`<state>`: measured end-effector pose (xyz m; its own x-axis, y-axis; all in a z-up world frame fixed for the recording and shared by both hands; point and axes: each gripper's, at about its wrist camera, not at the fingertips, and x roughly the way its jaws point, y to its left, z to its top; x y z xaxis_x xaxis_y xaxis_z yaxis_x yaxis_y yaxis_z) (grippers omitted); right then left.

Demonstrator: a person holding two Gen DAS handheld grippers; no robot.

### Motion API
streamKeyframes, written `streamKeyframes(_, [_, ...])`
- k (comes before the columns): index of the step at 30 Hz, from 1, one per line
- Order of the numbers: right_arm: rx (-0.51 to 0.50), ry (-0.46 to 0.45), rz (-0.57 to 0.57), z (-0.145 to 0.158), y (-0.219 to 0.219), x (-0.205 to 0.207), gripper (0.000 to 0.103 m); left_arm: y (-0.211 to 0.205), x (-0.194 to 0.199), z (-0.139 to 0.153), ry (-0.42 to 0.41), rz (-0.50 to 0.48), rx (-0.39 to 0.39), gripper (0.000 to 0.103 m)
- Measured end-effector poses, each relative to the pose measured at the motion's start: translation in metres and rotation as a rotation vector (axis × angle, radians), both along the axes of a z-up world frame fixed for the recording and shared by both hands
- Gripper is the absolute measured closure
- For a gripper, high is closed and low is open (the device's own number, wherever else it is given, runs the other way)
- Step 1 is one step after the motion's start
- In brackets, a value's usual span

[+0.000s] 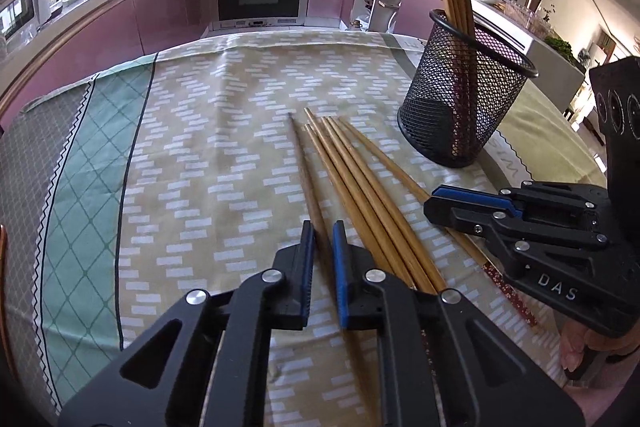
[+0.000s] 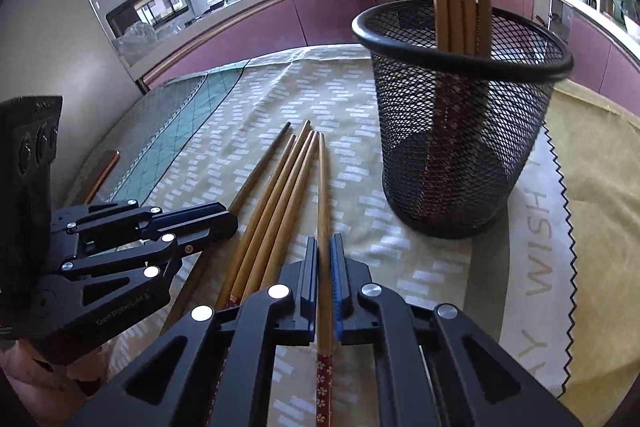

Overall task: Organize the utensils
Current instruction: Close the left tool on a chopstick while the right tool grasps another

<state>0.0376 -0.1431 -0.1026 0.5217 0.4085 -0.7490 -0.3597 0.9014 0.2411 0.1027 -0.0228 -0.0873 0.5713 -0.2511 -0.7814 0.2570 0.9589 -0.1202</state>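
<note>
Both grippers are clamped, one chopstick each. Left gripper jaws are closed on the leftmost chopstick; right gripper jaws are closed on the rightmost chopstick. The other loose chopsticks lie between them on the bench cloth. Mesh holder stands upright just beyond, some sticks already inside. Best lift straight up, tip vertical, lower inside the rim without knocking the holder.

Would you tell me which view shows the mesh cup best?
The right wrist view: the mesh cup is large, near centre, rim and chopsticks inside clear. The left wrist view shows it smaller, off to the right.
</note>
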Motion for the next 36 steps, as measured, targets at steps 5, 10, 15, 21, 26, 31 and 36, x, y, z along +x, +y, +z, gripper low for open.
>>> streamKeyframes(5, [0.052,-0.022,0.026,0.009,-0.006,-0.010,0.097,0.008,-0.011,0.006,-0.008,0.002,-0.035,0.095])
streamKeyframes(10, [0.039,-0.036,0.094,0.015,0.002,-0.017,0.097,0.007,-0.024,0.013,-0.011,-0.053,-0.069,0.095])
streamKeyframes(15, [-0.002,-0.013,0.127,0.008,0.011,-0.017,0.097,-0.002,-0.027,0.007,0.007,-0.091,-0.047,0.095])
streamKeyframes(21, [-0.032,0.006,0.125,0.003,0.014,-0.010,0.097,-0.002,-0.018,0.001,0.030,-0.100,-0.043,0.094])
streamKeyframes(26, [-0.039,0.014,0.126,0.000,0.016,-0.003,0.096,-0.004,-0.011,-0.001,0.038,-0.118,-0.036,0.091])
streamKeyframes(31, [-0.025,0.011,0.123,0.000,0.014,-0.003,0.097,-0.008,-0.002,-0.001,0.043,-0.122,-0.035,0.093])
streamKeyframes(36, [0.003,-0.018,0.115,0.008,0.006,-0.009,0.097,-0.005,-0.004,0.003,0.041,-0.111,-0.055,0.095])
